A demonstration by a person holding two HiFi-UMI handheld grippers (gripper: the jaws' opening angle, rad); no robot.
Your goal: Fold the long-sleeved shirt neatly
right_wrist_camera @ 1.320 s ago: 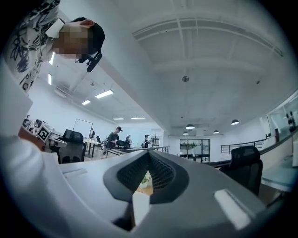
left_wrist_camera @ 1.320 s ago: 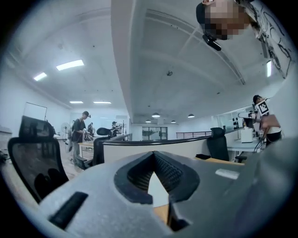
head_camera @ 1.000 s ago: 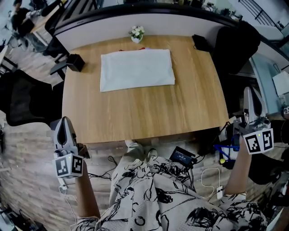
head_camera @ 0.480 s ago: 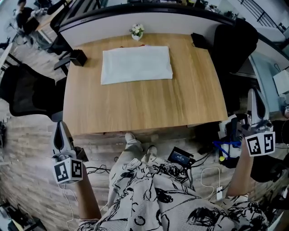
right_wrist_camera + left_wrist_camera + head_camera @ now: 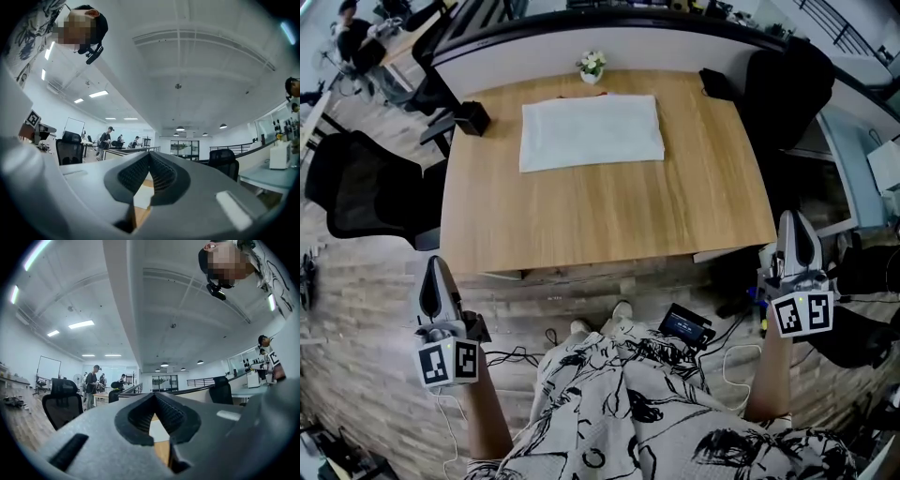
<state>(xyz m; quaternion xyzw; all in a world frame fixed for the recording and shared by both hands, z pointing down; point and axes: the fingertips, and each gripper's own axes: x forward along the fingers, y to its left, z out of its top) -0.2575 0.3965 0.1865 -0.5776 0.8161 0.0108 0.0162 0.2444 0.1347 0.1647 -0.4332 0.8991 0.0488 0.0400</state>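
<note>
The white long-sleeved shirt (image 5: 592,132) lies folded into a flat rectangle at the far middle of the wooden table (image 5: 609,220). Both grippers are held off the table, on the near side of its front edge, and hold nothing. My left gripper (image 5: 437,266) is at the lower left, shut and pointing toward the table. My right gripper (image 5: 795,219) is off the table's near right corner, also shut. In the left gripper view the closed left gripper (image 5: 154,395) frames a strip of the shirt (image 5: 158,430). The right gripper (image 5: 149,154) likewise shows the shirt (image 5: 142,197) past its closed tips.
A small flower pot (image 5: 592,66) stands at the table's far edge, a black box (image 5: 473,117) at its far left corner and a dark object (image 5: 715,84) at its far right. Black office chairs (image 5: 366,192) (image 5: 787,89) flank the table. Cables and a device (image 5: 684,326) lie on the floor.
My right gripper has dropped and come inward toward the table's near right corner. My left gripper has drawn back from the table's edge. The shirt has not moved.
</note>
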